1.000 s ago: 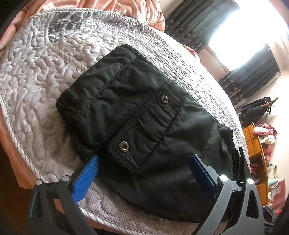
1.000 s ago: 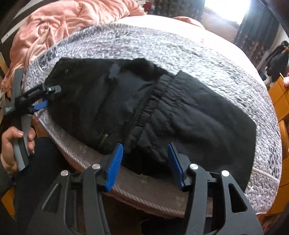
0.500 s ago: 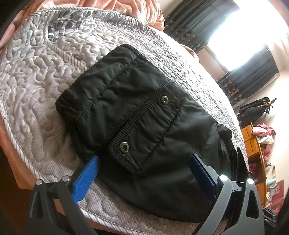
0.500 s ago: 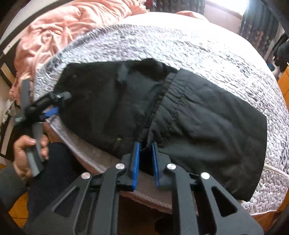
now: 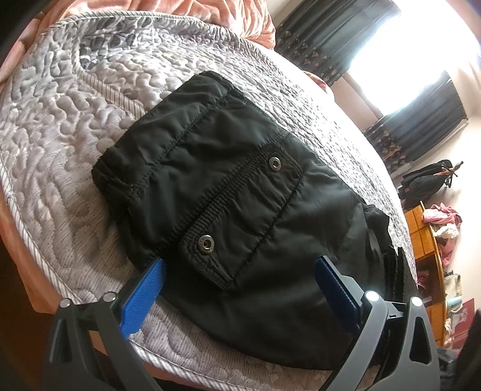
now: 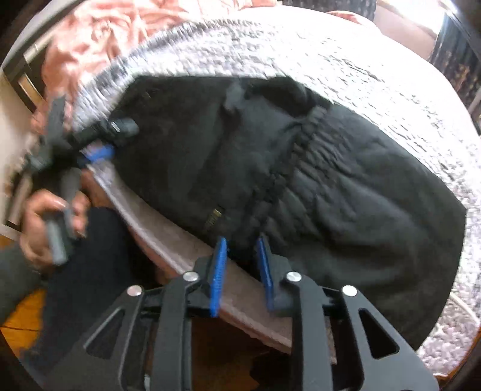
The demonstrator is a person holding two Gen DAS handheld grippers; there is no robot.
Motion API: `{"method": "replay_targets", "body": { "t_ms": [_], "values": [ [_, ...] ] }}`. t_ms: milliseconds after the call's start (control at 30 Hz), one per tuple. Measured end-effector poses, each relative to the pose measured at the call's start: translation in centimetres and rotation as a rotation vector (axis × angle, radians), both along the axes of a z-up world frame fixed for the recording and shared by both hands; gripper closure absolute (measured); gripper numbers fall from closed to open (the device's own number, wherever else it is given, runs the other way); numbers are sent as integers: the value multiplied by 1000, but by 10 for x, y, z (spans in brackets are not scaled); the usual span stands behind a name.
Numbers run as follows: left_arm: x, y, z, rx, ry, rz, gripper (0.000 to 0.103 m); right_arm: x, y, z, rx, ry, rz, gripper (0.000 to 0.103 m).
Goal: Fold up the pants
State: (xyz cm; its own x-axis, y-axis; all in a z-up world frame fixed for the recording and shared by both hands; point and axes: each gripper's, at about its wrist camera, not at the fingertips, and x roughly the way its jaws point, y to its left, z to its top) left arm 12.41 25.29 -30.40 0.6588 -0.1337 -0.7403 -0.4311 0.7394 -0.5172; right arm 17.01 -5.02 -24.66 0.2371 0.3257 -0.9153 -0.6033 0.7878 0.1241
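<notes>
Black pants [image 5: 240, 210] lie folded on the quilted grey mattress [image 5: 75, 120], a snap-button pocket flap facing up. My left gripper [image 5: 240, 270] is open, its blue fingers [image 5: 144, 288] wide apart at the pants' near edge, one on each side of the pocket. In the right wrist view the pants [image 6: 345, 195] show their elastic waistband. My right gripper [image 6: 242, 243] is shut on the pants' near edge at the waistband, with a narrow gap between the pads. The left gripper [image 6: 102, 150] shows there at the far left, held by a hand.
A pink blanket [image 5: 195, 12] is bunched at the bed's far end. The mattress edge [image 6: 180, 249] runs just in front of my right gripper. Dark curtains [image 5: 421, 129], a bright window and a wooden shelf with clothes [image 5: 433, 234] stand to the right.
My right gripper closed from wide open onto the pants' edge at the waistband and has moved, blurring the view. The left gripper stays open and nearly still.
</notes>
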Motion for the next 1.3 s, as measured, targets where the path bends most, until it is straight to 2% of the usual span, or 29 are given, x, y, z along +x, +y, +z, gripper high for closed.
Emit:
{"method": "replay_targets", "body": {
  "t_ms": [33,133,233,300,400,467,600,633,700,767,833,900,1000,1133,1233,1300],
  "values": [
    [0,0,1,-2,5,-3,4,5,-3,9,28,0,-6,72],
    [-3,2,3,-18,3,-12,4,34,-16,24,74,-12,-74,72],
    [-17,9,13,-62,-37,4,4,68,-28,15,53,-9,-166,70],
    [-38,21,16,-145,-68,54,4,83,-30,0,16,20,-202,70],
    [-66,44,9,-264,-71,158,4,91,-23,-30,-31,90,-182,69],
    [-79,60,2,-347,-70,216,4,89,-14,-41,-30,142,-138,60],
    [-84,83,-8,-473,-88,256,4,96,1,-28,16,202,-58,57],
    [-83,88,-10,-489,-97,261,4,103,11,-18,39,221,-27,56],
    [-80,98,-12,-540,-123,275,4,118,34,-2,76,262,34,49],
    [-75,105,-17,-602,-153,287,4,132,63,11,106,304,110,27],
    [-70,110,-22,-638,-156,302,4,148,97,20,105,348,206,23],
    [-64,113,-28,-644,-137,315,4,161,143,29,63,340,311,16],
    [-55,114,-35,-673,-149,317,4,179,202,29,15,373,438,14],
    [-44,115,-46,-700,-159,334,4,192,289,15,-71,405,626,14],
    [-40,115,-51,-728,-187,348,4,200,328,2,-102,420,687,14],
    [-34,112,-50,-710,-181,337,4,204,355,-10,-110,441,724,14]
  ]
}}
